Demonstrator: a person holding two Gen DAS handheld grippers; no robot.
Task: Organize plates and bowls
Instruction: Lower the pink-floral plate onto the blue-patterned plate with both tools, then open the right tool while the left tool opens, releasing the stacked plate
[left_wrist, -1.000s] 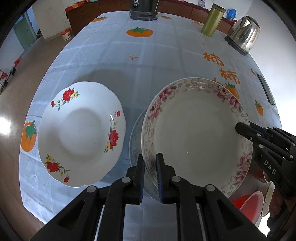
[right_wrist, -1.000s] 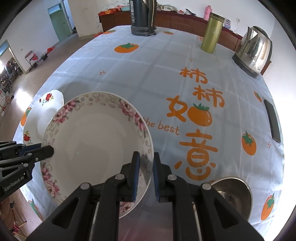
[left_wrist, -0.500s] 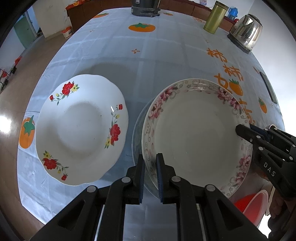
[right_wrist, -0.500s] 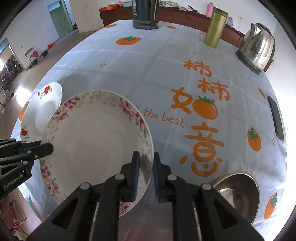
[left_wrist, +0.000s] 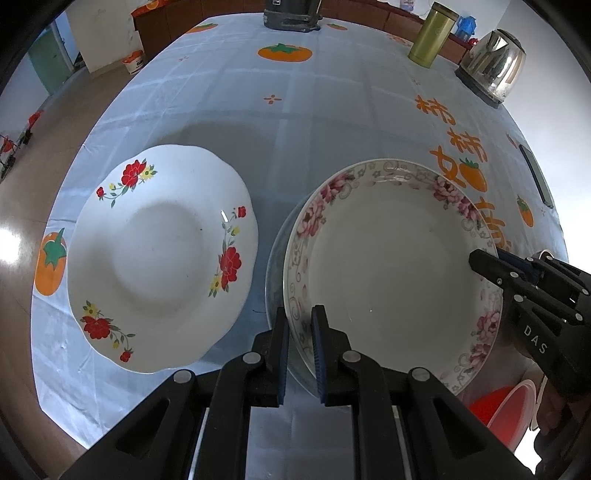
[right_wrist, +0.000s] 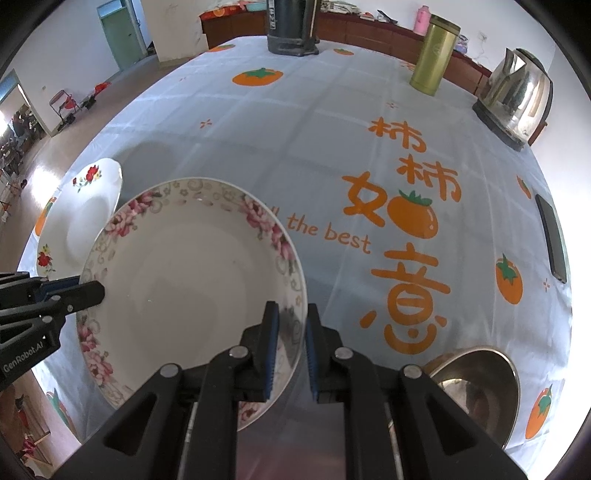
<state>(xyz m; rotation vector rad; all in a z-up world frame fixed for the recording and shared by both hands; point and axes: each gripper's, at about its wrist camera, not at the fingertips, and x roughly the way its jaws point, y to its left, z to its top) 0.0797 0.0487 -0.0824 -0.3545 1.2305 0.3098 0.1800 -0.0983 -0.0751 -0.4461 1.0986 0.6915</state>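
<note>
Left wrist: both grippers, left gripper (left_wrist: 300, 325) and right gripper (right_wrist: 288, 321), clamp the pink-flowered plate's (left_wrist: 391, 266) opposite rims.

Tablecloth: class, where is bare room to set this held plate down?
Bare cloth lies between the red-flowered plate, the orange lettering and the persimmon print. Crowded: near edge, by the steel bowl.

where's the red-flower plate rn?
The red-flower plate lies on the tablecloth, left of the pink-rimmed plate that both grippers hold by the rim; in the right wrist view it peeks out at far left.
</note>
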